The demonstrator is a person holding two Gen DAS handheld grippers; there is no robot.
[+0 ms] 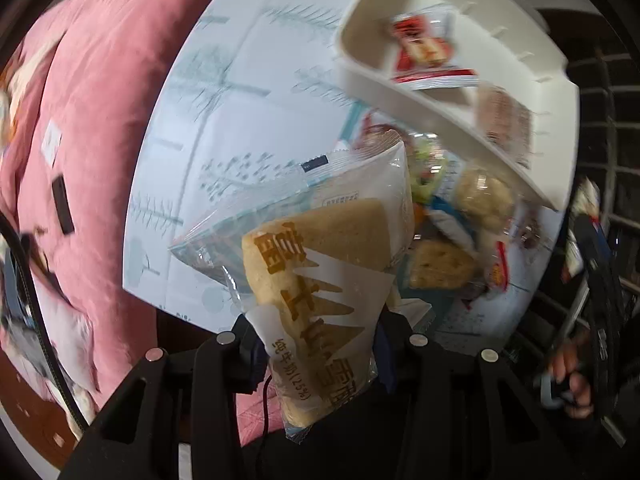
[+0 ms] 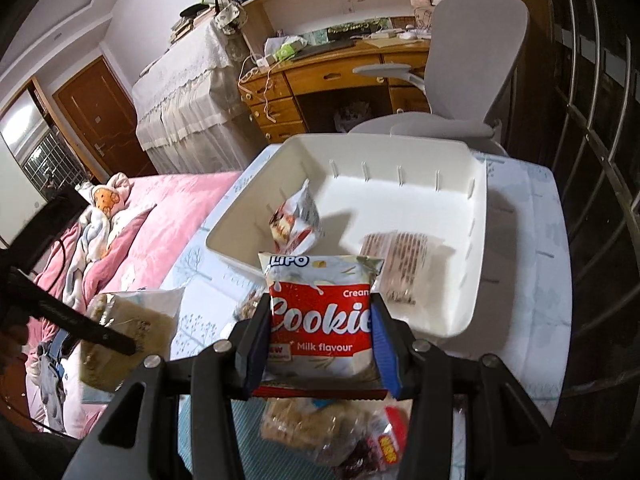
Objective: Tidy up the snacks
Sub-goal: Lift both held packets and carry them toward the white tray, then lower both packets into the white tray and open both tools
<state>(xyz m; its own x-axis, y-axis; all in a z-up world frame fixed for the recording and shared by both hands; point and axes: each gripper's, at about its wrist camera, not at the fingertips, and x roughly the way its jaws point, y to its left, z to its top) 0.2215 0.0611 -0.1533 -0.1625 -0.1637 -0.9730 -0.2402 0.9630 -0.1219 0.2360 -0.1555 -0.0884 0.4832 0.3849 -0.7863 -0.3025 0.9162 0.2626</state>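
A: How far are you getting with the snacks?

B: You are only at the beginning, I think. Your left hand-held gripper (image 1: 316, 344) is clamping a clear-wrapped cake (image 1: 320, 276) with gold letters, and you are holding it above the near left corner of the worktop (image 1: 224, 120). Your right hand-held gripper (image 2: 320, 344) is squeezing the red and white cookie packet (image 2: 320, 320) between its blue pads (image 2: 382, 344), just before the near wall of the white bin (image 2: 476, 240).

A: And what is lying in the bin already?

B: Two things are sitting inside: a small red and white packet (image 2: 298, 220) leaning at the left wall, and a clear pack of brown striped wafers (image 2: 400, 268) near the front right. Most of the bin floor is showing bare.

A: So much is remaining?

B: Yes. A loose pile of snacks (image 1: 452, 236) is waiting on the worktop at its near edge, beside the bin. I am guessing that these, and the two you are carrying, are going into the bin.

A: Is anything hard to see?

B: The pile is blurring in the left view, so I am not counting it. In the right view, the gripper body is covering most of it, and the cookie packet is hiding part of the bin's front wall.
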